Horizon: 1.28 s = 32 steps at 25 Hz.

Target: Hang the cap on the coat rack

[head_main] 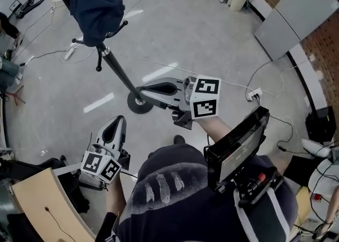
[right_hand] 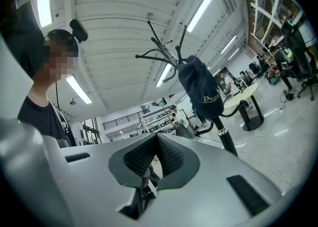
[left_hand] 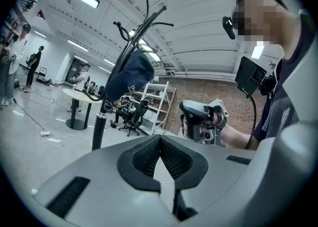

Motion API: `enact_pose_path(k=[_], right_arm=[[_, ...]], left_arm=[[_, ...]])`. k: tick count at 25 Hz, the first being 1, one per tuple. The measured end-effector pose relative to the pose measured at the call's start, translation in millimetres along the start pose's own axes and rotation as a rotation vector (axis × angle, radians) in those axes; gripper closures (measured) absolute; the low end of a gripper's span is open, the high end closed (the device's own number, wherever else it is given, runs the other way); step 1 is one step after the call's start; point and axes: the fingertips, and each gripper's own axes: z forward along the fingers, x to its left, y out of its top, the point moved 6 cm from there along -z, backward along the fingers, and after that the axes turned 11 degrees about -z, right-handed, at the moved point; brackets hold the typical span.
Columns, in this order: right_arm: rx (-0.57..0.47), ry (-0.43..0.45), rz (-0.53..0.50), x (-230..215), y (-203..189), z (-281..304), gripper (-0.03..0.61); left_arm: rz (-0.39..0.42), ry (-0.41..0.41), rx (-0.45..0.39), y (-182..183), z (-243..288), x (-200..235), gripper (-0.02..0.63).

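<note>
Dark cap [head_main: 95, 5] shown draped over the upper hooks of the coat rack [head_main: 119, 74], with left gripper [head_main: 117, 120] and right gripper [head_main: 143, 90] both pressed together and empty; the hanging is judged complete, so both are best drawn back without the pole being knocked.

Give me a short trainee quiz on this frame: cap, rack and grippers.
1. True or false: the cap hangs on the rack.
2. What do the jaws of the right gripper hold? A: the cap. B: nothing. C: a cable.
3. In the head view, which gripper is nearer the rack's base, left or right?

Key: 1 true. 2 B; the jaws are shut with nothing between them. 3 right.
</note>
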Motion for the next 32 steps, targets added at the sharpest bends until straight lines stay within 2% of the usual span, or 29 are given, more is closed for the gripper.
enact_pose_path(k=[8,13,16,20,27,32], right_arm=[[0.036,0.005,0.017,51,-24,55,0.574],[-0.001,-0.079,0.088,77,-53,54,0.574],[-0.013,-0.130,0.118,86,-60,46,0.574],[-0.027,-0.174,0.132,89,-63,34,0.574],[-0.044,-0.144,0.122,91,-58,23,0.574],[-0.034,-0.121,0.137,86,-61,9,0.574]], left_arm=[[-0.062,0.005,0.007,-13,-68,36,0.607],[-0.109,-0.024,0.077,-38,-92,51,0.607],[-0.126,-0.052,0.084,-40,-94,57,0.607],[-0.100,-0.094,0.068,-29,-86,56,0.607],[-0.097,-0.080,0.058,-32,-79,44,0.607],[-0.076,-0.101,0.052,-32,-59,26,0.607]])
